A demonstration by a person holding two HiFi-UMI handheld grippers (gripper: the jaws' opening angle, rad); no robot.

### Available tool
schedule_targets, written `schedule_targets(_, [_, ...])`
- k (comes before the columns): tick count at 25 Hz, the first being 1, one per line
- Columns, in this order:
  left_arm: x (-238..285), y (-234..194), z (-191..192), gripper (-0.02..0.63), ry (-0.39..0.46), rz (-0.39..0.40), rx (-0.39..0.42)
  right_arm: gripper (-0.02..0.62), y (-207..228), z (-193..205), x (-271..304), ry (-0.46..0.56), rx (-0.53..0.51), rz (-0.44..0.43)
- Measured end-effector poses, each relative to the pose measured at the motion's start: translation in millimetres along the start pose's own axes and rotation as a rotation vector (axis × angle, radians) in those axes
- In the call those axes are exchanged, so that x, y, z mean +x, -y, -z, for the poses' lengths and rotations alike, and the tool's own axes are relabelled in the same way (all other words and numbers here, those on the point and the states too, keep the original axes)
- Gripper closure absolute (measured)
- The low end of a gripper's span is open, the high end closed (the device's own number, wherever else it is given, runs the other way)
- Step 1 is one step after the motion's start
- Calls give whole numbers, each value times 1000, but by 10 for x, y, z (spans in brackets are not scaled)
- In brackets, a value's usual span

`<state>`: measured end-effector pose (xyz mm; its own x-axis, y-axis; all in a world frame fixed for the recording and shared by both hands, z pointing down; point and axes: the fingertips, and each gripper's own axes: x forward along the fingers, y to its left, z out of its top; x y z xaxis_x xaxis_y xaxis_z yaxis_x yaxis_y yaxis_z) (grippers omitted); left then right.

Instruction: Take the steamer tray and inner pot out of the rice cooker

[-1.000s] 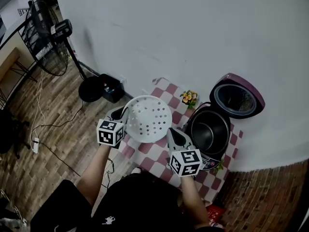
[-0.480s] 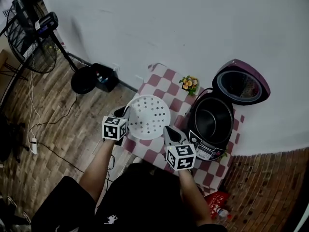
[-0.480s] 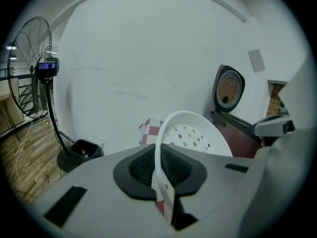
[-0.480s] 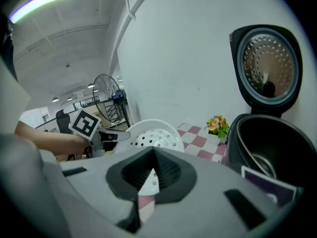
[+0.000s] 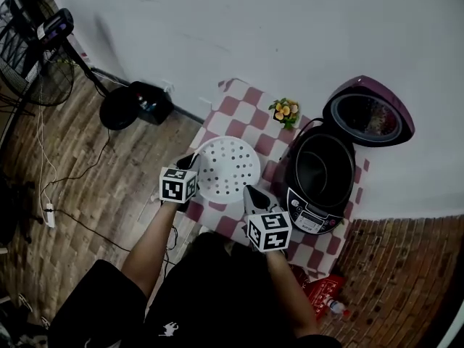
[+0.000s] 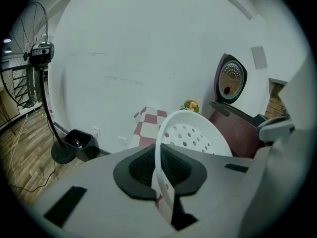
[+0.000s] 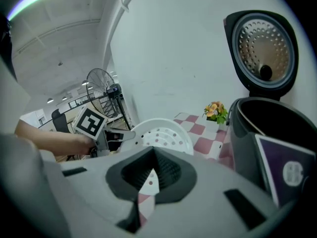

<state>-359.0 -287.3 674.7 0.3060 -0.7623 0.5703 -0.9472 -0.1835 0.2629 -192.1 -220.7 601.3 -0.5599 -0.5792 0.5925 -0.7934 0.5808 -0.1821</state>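
Observation:
The white perforated steamer tray (image 5: pixel 227 169) hangs low over the checkered table (image 5: pixel 239 109), left of the rice cooker (image 5: pixel 319 176). My left gripper (image 5: pixel 194 162) is shut on the tray's left rim, and my right gripper (image 5: pixel 249 192) is shut on its near-right rim. In the left gripper view the tray (image 6: pixel 194 135) curves away from the left gripper (image 6: pixel 161 178), its rim pinched there. The right gripper view shows the tray (image 7: pixel 161 134) with its edge in the right gripper (image 7: pixel 147 185). The purple cooker's lid (image 5: pixel 370 118) stands open, with the dark inner pot (image 5: pixel 322 169) inside.
A small pot of flowers (image 5: pixel 284 111) sits at the table's back, beside the cooker. On the wooden floor to the left stand a black bin (image 5: pixel 148 100) and a pedestal fan (image 5: pixel 36 56), with cables trailing. A red packet (image 5: pixel 319 290) lies below the table.
Both grippers have come down together with the steamer tray, which now sits lower over the table left of the cooker. The grip on the rim is unchanged.

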Motion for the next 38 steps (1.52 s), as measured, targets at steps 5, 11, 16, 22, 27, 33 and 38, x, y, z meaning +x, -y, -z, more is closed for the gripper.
schedule_targets(5, [160, -19, 93, 581, -33, 6, 20, 594, 26, 79, 78, -19, 30, 11])
schedule_targets(11, [314, -113, 217, 580, -63, -19, 16, 594, 119, 152, 125, -41, 50, 29])
schedule_targets(16, [449, -178, 267, 579, -82, -41, 8, 594, 136, 188, 173, -54, 63, 39])
schedule_targets(22, [543, -257, 345, 575, -125, -63, 23, 594, 142, 191, 203, -57, 70, 44])
schedule_targets(27, [586, -296, 396, 571, -137, -74, 31, 594, 176, 212, 204, -57, 76, 48])
schedule_targets(33, [485, -268, 303, 470, -122, -85, 45, 594, 163, 100, 157, -22, 75, 38])
schedule_targets(38, [218, -164, 24, 463, -59, -72, 104, 594, 112, -109, 91, 26, 49, 13])
